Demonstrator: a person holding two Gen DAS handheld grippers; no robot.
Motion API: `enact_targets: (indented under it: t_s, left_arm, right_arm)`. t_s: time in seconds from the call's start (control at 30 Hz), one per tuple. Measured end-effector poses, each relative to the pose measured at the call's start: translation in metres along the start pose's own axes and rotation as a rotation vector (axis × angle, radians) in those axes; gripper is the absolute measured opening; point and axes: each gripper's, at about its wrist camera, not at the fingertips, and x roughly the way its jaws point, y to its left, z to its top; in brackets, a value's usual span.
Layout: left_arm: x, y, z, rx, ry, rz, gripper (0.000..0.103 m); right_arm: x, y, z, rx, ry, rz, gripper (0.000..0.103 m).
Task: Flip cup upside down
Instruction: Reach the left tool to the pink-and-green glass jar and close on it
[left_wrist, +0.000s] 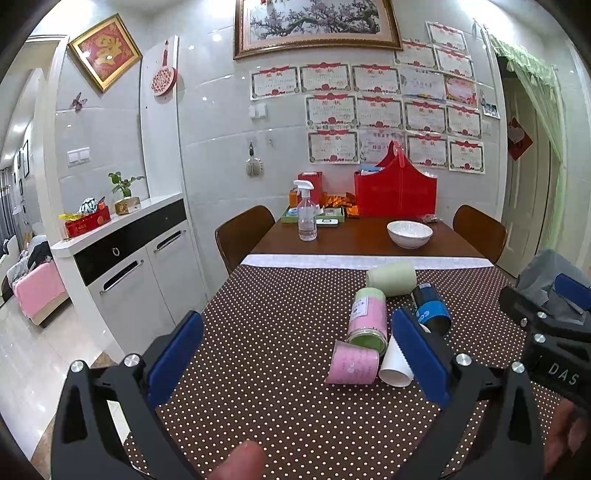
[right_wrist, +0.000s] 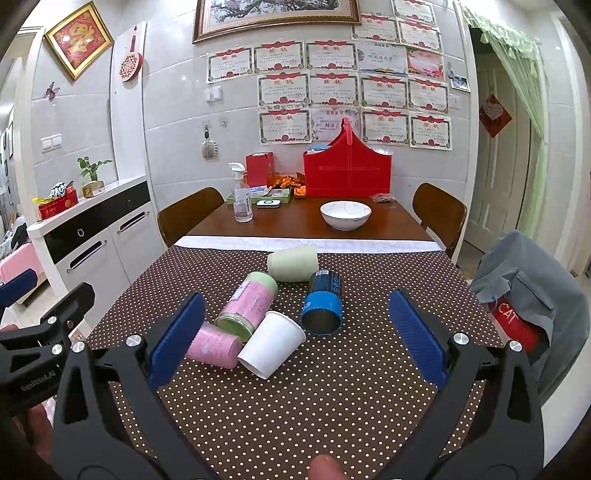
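The tabletop (right_wrist: 332, 406), under its brown dotted cloth, carried a tight cluster of five containers, all lying on their sides, ahead of both my tools. My right hand-held gripper (right_wrist: 295, 336) hung with its blue pads spread wide and nothing between them, and the cluster sat almost squarely in its opening. My left hand-held gripper (left_wrist: 295, 354), equally wide and empty, had the same cluster off toward its right finger. The white paper cup (right_wrist: 271, 343) lay nearest me, its long axis slanting so the open mouth pointed toward me and to my left, touching the pink cup (right_wrist: 214, 345). I judged my right the better placed.
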Motion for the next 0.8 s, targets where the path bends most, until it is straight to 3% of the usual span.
enact_targets:
  t_s: [0.4,0.8]
  left_arm:
    - [0.028,0.0,-0.013,0.021,0.08,-0.001,0.099]
    - [0.095,-0.026,-0.031,0.143,0.213,-0.056,0.099]
  right_arm:
    - [0.017,-0.023,-0.007,0.028,0.049,-0.032,0.098]
    - [0.055,-0.048,-0.027,0.068,0.16,-0.059,0.098]
